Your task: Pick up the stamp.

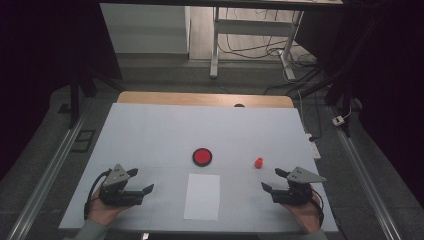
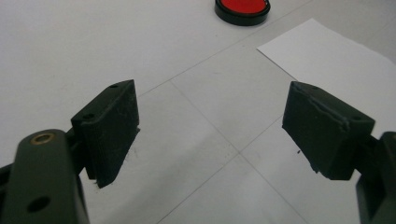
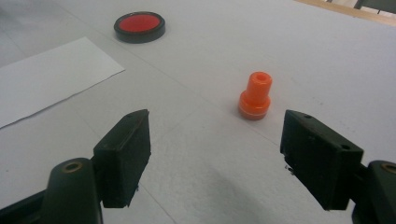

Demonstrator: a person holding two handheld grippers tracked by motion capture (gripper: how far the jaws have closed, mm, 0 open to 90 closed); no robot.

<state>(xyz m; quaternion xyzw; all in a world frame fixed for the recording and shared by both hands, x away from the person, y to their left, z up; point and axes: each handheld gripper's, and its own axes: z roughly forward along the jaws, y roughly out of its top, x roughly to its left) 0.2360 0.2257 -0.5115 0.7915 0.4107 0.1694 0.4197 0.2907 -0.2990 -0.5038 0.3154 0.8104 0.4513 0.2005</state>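
**Both grippers open and empty at the near edge of the table**

A person holds a gripper in each hand over a table (image 1: 150, 130) covered with a pale sheet. In the high view the left gripper (image 1: 140, 181) hovers at the near left, its jaws spread wide with nothing between them. The right gripper (image 1: 274, 180) sits at the near right, jaws likewise spread and empty. The person's left hand (image 1: 102, 210) and right hand (image 1: 305, 212) come in from the bottom edge.

Between the two grippers lies a white sheet of paper (image 1: 202, 196), flat on the table. Beyond its far edge, near but apart from it, sits a round red pad in a black rim (image 1: 202, 156). To the right of the pad, well apart from it, stands a small orange stamp (image 1: 259, 162), upright, just ahead of the right gripper.

In the right gripper view the stamp (image 3: 255, 96) stands ahead of the open jaws, not touched by either. The red pad (image 3: 139, 26) and the paper (image 3: 46, 77) lie off to the left. In the left gripper view the paper (image 2: 336, 60) lies ahead to the right, the red pad (image 2: 243, 8) at the top edge.
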